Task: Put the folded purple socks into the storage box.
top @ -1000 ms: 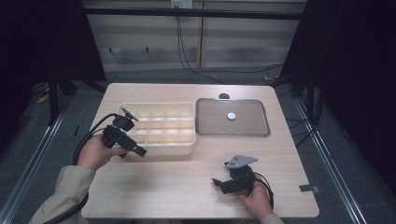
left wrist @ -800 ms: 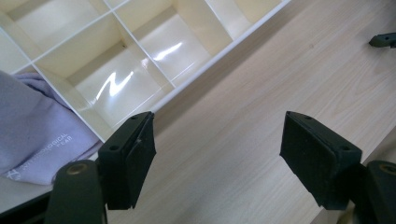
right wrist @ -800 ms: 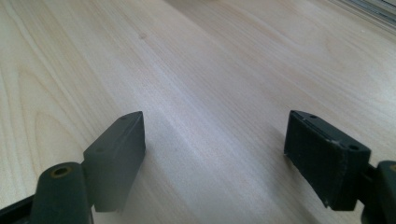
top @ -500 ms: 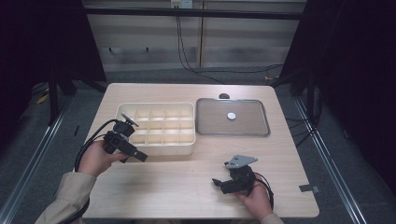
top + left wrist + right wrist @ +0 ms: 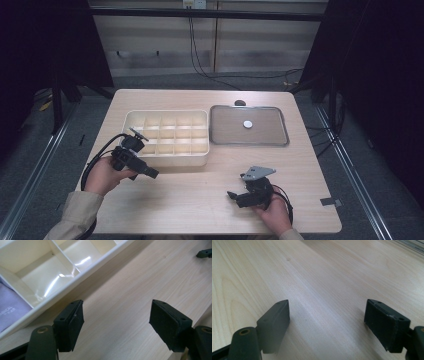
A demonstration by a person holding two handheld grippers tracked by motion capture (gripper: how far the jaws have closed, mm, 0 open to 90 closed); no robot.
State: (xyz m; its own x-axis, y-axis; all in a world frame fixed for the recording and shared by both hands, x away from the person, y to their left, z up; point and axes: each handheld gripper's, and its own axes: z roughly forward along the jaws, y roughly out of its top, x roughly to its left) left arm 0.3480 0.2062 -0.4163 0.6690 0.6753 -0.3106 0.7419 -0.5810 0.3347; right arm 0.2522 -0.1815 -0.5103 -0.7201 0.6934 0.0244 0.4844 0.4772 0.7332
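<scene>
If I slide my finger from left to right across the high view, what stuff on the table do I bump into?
left gripper → cream divided box → right gripper → metal tray

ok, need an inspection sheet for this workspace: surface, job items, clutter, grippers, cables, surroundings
Surface: light wooden table, bare between the hands.
Job's things: cream compartment tray at the left; a lilac printed item lies in one cell. Grey metal tray beside it, holding a small white disc.
Clutter: small dark object behind the metal tray; dark tab at the table's right edge.
Grippers: left hand-held gripper open, beside the compartment tray's front wall; right hand-held gripper open over bare wood.
Cables: black cable loops from the left gripper; wires on the floor behind.
Surroundings: dark frame, grey floor.
</scene>
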